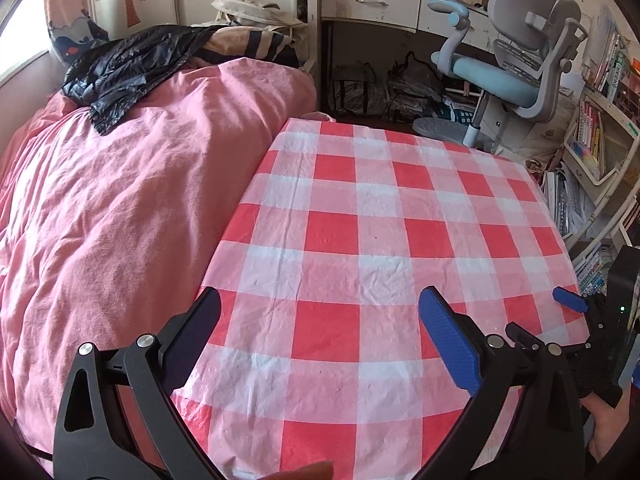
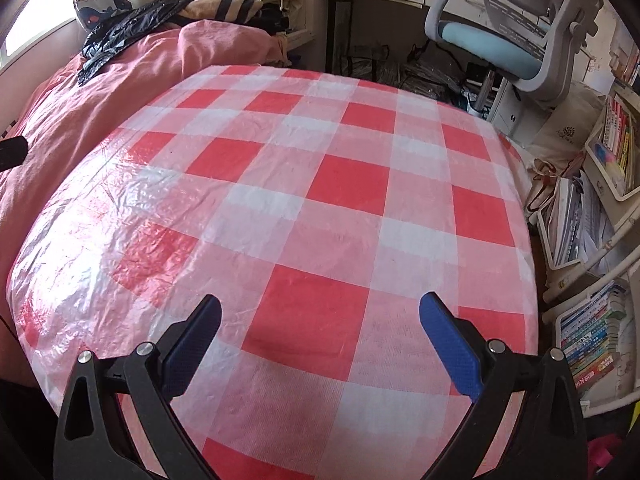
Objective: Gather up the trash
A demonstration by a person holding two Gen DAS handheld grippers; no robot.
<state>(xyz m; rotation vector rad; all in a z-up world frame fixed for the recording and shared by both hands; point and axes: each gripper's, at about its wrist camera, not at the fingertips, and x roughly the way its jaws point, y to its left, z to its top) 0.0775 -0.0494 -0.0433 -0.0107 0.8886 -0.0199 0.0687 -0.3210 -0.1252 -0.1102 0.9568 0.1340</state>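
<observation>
Both grippers, left and right, gape wide over a bare checked bench. Only bag sits on the bed at 10 o'clock, so finished or not is anyone's guess

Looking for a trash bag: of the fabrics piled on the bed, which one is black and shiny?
The black plastic bag, crumpled on top of the pink duvet near the window; the striped beige cloth behind it is matte, not glossy.
</observation>
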